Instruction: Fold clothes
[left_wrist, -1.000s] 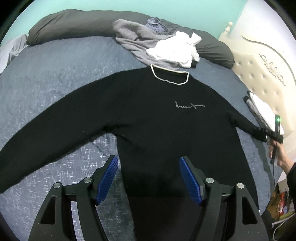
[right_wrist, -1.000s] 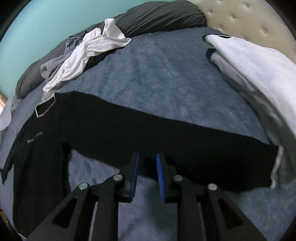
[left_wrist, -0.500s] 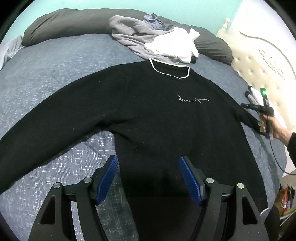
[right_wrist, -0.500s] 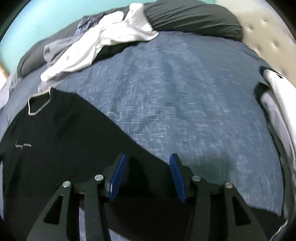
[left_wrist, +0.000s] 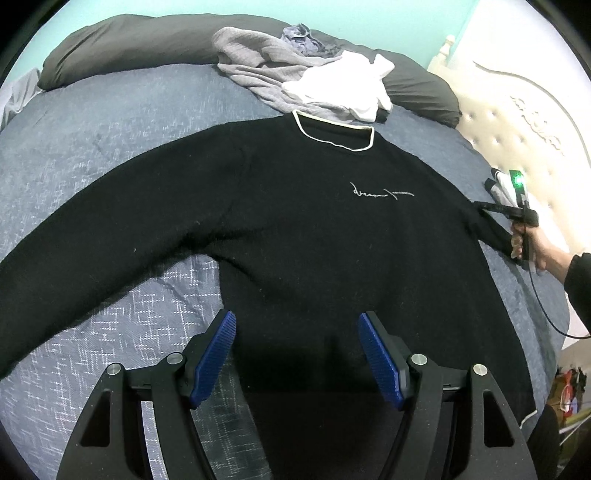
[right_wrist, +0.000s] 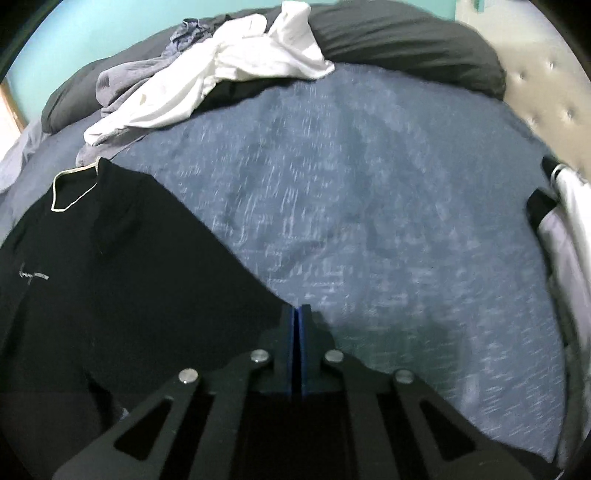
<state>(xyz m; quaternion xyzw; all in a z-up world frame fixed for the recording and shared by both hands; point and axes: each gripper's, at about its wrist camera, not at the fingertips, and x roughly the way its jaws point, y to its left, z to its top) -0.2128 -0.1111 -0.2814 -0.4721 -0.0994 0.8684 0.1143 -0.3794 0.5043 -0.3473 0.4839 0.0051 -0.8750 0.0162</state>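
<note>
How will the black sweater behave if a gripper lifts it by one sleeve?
The black sweater will probably droop: it lies limp on the bed cover. Its fuzzy knit looks unlikely to slip from ribbed pads. The body may drag, since the right gripper, shut, seems to pinch only the sleeve.

The right gripper (right_wrist: 296, 317) has its blue pads pressed together at the edge of the black sweater's (right_wrist: 110, 266) sleeve — whether cloth sits between them cannot be told. The sweater lies flat on the blue-grey bedspread (right_wrist: 369, 203). Beyond its white-trimmed collar (right_wrist: 70, 188) lies a heap of white and grey clothes (right_wrist: 207, 77) — behind that, a dark pillow (right_wrist: 406, 48)
</note>
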